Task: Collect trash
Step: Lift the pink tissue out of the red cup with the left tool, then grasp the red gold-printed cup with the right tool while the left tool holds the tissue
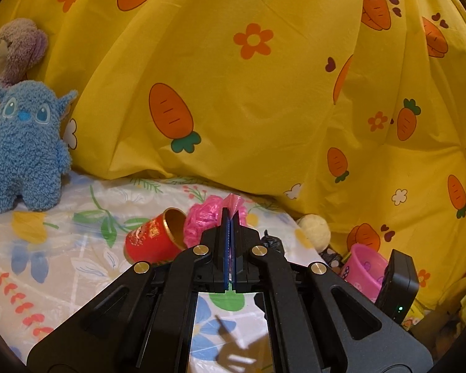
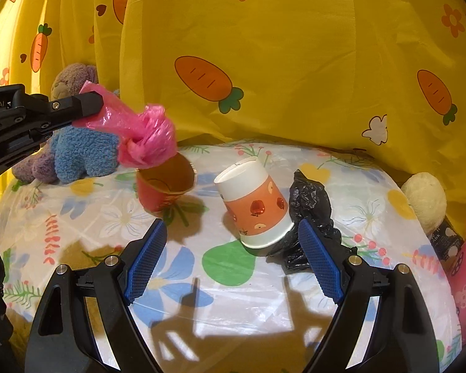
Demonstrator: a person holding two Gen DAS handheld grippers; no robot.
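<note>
My left gripper is shut on a crumpled pink plastic bag, which hangs from the gripper above the table as a knotted bag. Below it a red paper cup lies on its side, the same cup showing in the left wrist view. My right gripper stands open, low over the table. Just beyond its fingers an orange and white paper cup lies tilted against a crumpled black plastic bag.
A floral plastic tablecloth covers the table. A yellow carrot-print curtain hangs behind. A blue plush toy and a brown plush toy sit at the back left. A cream plush ball and a pink bucket are on the right.
</note>
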